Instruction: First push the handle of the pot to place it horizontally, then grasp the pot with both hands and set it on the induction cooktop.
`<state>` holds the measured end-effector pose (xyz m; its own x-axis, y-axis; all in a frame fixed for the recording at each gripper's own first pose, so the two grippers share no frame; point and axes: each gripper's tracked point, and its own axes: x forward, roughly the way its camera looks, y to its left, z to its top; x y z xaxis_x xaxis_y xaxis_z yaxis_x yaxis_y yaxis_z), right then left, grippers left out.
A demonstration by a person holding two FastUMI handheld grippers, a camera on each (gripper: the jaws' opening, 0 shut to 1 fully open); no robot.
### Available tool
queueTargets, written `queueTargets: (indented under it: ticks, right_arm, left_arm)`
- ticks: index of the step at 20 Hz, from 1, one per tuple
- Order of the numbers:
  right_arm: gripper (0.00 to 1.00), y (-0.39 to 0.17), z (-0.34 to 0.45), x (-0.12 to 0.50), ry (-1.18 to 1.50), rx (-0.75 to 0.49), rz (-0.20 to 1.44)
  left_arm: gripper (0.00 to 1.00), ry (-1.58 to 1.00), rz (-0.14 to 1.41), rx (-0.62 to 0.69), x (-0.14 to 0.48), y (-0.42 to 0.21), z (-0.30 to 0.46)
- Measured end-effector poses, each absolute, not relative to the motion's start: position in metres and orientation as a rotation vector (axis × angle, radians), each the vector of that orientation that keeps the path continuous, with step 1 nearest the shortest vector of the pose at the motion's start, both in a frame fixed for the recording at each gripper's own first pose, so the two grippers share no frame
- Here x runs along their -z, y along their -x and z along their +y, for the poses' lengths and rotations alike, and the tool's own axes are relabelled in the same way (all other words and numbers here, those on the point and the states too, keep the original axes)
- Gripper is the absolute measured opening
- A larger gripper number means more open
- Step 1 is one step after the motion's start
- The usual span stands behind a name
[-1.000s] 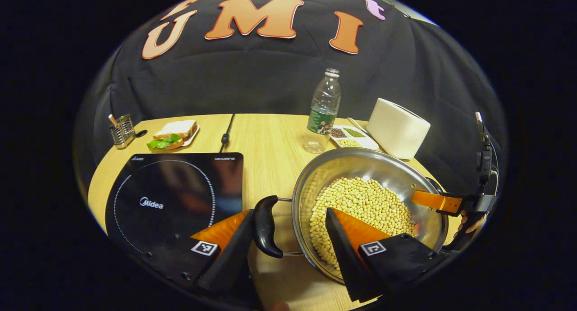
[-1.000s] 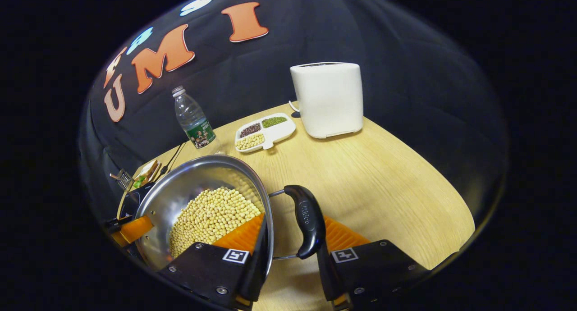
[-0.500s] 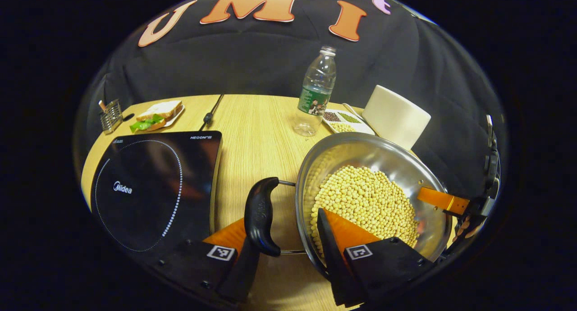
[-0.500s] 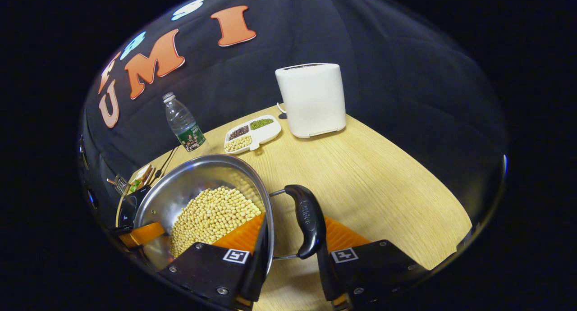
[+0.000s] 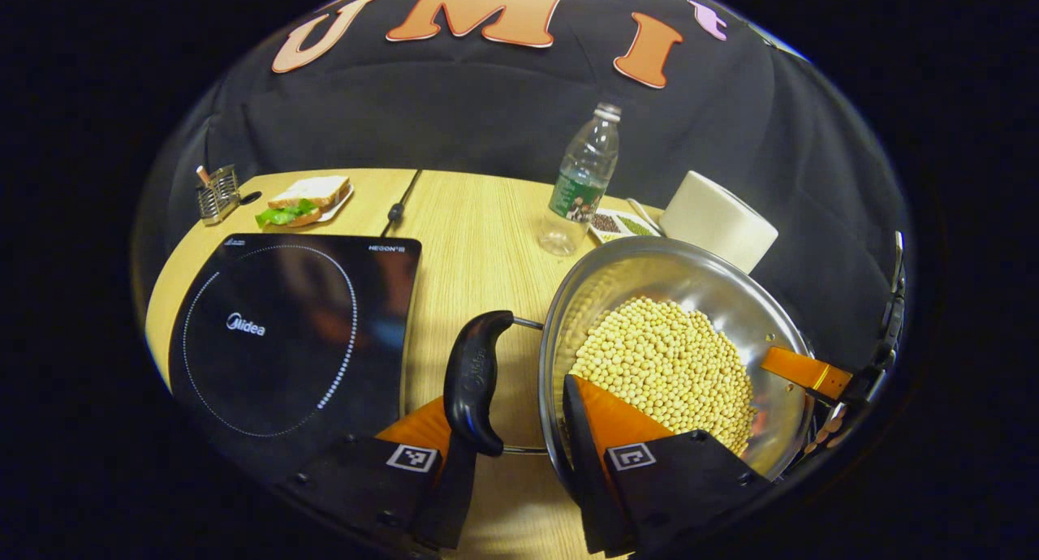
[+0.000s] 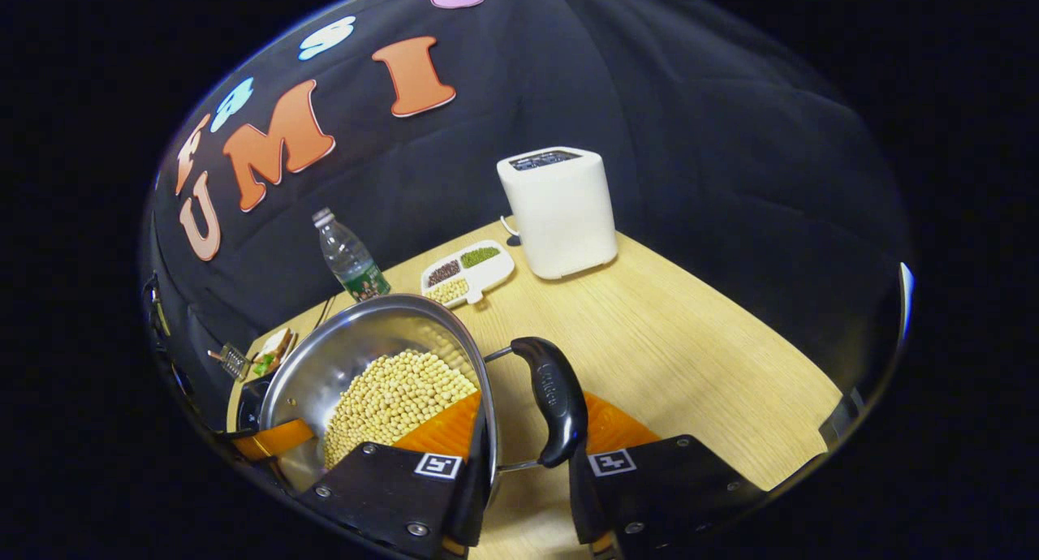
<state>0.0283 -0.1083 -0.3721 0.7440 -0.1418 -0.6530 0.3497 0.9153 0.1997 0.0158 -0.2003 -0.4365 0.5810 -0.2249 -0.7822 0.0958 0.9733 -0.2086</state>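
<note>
Steel and full of pale beans, the pot (image 5: 674,341) is sitting between your two tools, off the induction cooktop (image 5: 284,333) and to the right of it in the left gripper view, toward the near edge of the worktop (image 5: 479,243). Whether its base is resting on the wood or lifted clear, you cannot tell: your own fingers are covering its lower wall.

Your left tool (image 5: 519,454) is straddling the pot's rim, one finger inside over the beans and the other outside under the black left handle (image 5: 475,381); the fingers are standing moderately apart, and whether both are pressing is hard to judge. Your right tool (image 6: 528,483) is doing the same on the opposite side, with the right handle (image 6: 554,400) lying across its gap. Both handles, two in all, are lying level.

In the left gripper view an orange finger of your other tool is reaching in over the far rim, and the hand behind it is cut off.

Toward the far edge are standing one water bottle (image 6: 351,260), one white appliance (image 6: 560,211) and one three-part dish of grains (image 6: 467,273); at the far left corner are one sandwich (image 5: 304,203) and one wire holder (image 5: 215,195). The cooktop's face is reading "Midea"; the smaller corner lettering is too blurred to trust.
</note>
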Motion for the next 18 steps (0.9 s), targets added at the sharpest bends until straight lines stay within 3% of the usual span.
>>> queueTargets:
  ticks: [10, 18]
  right_arm:
    - [0.42, -0.04, -0.044, 0.308, -0.337, 0.176, 0.604]
    - [0.42, -0.049, 0.028, 0.281, -0.299, 0.097, 0.586]
  left_arm:
    - [0.6, 0.168, 0.827, 0.119, 0.35, -0.019, -0.138]
    - [0.61, 0.226, 0.793, 0.035, 0.32, -0.008, -0.065]
